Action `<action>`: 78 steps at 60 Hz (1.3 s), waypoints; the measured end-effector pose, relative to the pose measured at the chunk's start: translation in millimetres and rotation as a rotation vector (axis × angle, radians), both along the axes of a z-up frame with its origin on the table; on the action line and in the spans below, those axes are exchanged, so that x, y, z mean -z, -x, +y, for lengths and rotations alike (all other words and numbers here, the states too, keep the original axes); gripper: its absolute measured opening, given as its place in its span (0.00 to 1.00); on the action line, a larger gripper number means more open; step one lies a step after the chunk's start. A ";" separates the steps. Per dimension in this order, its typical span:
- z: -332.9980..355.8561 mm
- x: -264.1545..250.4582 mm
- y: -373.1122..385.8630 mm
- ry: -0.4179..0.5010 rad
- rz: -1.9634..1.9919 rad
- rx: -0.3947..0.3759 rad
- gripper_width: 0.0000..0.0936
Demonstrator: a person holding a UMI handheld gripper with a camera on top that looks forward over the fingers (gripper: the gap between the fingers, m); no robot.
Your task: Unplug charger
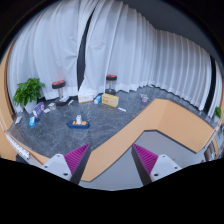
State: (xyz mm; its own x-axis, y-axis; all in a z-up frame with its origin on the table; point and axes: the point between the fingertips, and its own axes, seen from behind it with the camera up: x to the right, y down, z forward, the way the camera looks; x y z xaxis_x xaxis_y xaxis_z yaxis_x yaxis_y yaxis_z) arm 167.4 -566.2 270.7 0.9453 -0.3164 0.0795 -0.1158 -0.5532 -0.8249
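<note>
Your gripper (pixel 112 160) has its fingers spread wide, with nothing between them; the magenta pads (pixel 77 155) face each other across an open gap. They hang above the wooden table edge (pixel 150 125), a pale board that runs away from the fingers at a slant, with a grey carpeted surface (pixel 70 135) beside it.

Taking that table edge as your mark: well beyond the fingers, on the grey surface to the left of the board, sits a small blue and orange object (pixel 79 122), too small to tell what it is. Further along stands a tan box (pixel 110 100); you cannot see what it holds. Far off to the left is a green plant (pixel 29 92), with small items (pixel 34 112) near it that cannot be made out. Behind everything hang white curtains (pixel 120 50).

You cannot pick out a charger or its plug from here.
</note>
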 end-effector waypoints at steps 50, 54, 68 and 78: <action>251.8 189.4 118.5 -0.061 0.113 -0.124 0.91; 302.7 201.8 114.2 -0.074 0.087 -0.116 0.91; 419.1 242.2 91.7 -0.054 0.085 -0.058 0.86; 448.2 254.5 89.8 -0.067 0.066 -0.061 0.36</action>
State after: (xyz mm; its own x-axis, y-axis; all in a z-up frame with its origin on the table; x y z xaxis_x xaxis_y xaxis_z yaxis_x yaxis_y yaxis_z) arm 77.6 -118.0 16.2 0.9655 -0.2604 -0.0029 -0.1388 -0.5052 -0.8518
